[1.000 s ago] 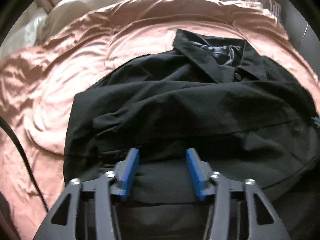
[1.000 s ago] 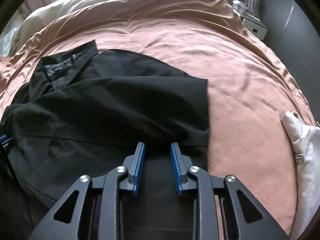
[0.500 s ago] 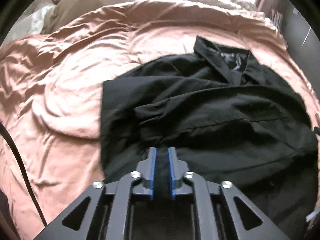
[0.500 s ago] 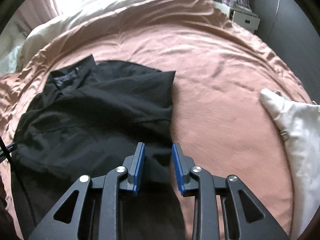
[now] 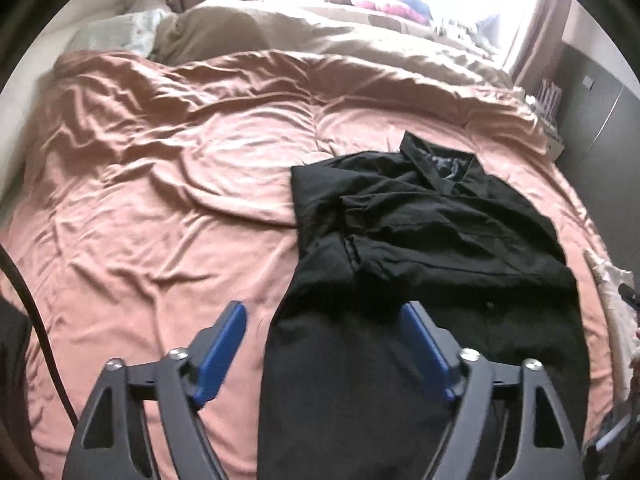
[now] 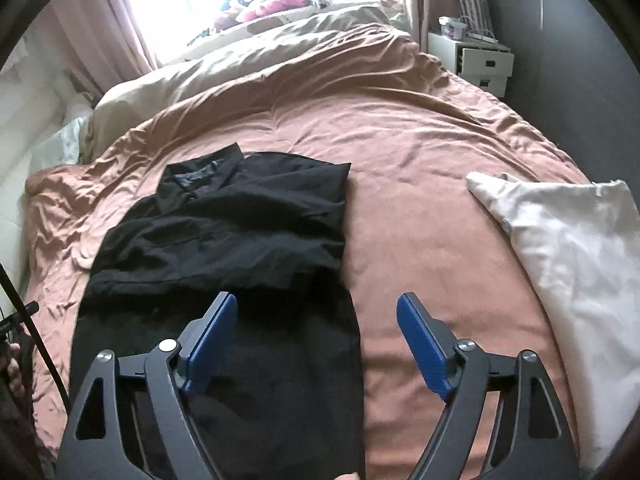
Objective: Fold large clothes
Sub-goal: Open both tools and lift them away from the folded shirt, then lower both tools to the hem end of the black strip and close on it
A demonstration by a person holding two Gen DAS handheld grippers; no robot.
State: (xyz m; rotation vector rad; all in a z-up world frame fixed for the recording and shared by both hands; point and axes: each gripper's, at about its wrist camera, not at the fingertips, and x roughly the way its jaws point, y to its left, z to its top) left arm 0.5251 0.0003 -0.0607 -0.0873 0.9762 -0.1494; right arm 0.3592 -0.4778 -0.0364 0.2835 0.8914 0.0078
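On the pink bed cover [image 5: 168, 208] the black shirt [image 5: 432, 232] lies partly folded, collar toward twelve o'clock. The left tool [image 5: 322, 334] is spreading its jaws above the shirt's near part, gripping nothing; the right tool [image 6: 316, 328] likewise, released. A white pillow [image 6: 568, 248] sits at three o'clock.

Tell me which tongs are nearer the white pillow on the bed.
Right. The right tongs, jaws opening and empty, hang over the black shirt's right edge, the white pillow just beyond. The left tongs, opening too, hang over its far, left edge.
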